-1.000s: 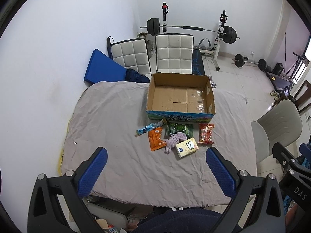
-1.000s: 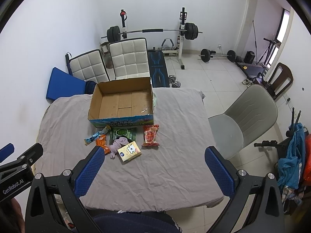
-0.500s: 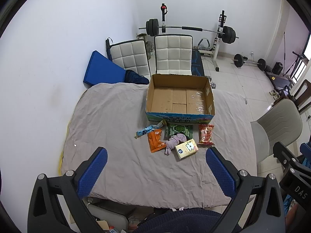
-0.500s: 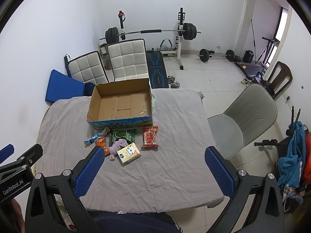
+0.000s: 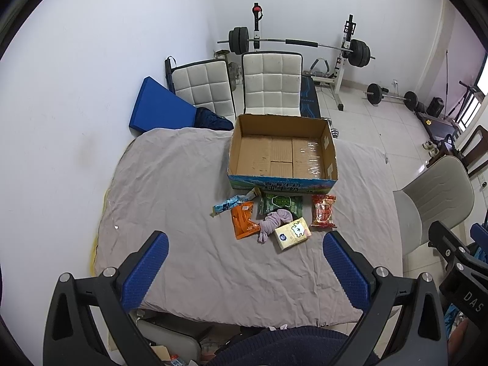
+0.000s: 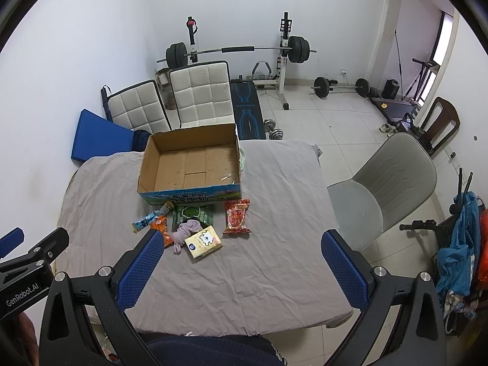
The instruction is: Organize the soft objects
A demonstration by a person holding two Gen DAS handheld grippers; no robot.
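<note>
An empty cardboard box (image 5: 283, 155) (image 6: 192, 164) stands on the grey cloth-covered table (image 5: 170, 183). In front of it lie a blue snack wrapper (image 5: 231, 204), an orange packet (image 5: 243, 224), a green packet (image 5: 282, 204), a red packet (image 5: 324, 212) (image 6: 237, 216), a purple cloth (image 5: 273, 221) (image 6: 184, 231) and a yellow tissue pack (image 5: 292, 233) (image 6: 203, 243). My left gripper (image 5: 244, 265) is open and empty, high above the table's near edge. My right gripper (image 6: 241, 265) is also open and empty, held high on the right.
Two white padded chairs (image 5: 271, 82) and a blue mat (image 5: 158, 109) stand behind the table. A grey chair (image 6: 384, 189) stands at the table's right side. A barbell rack (image 6: 238, 52) and weights are by the far wall.
Both grippers have shifted very slightly; the view has drifted a little. Nothing on the table has moved.
</note>
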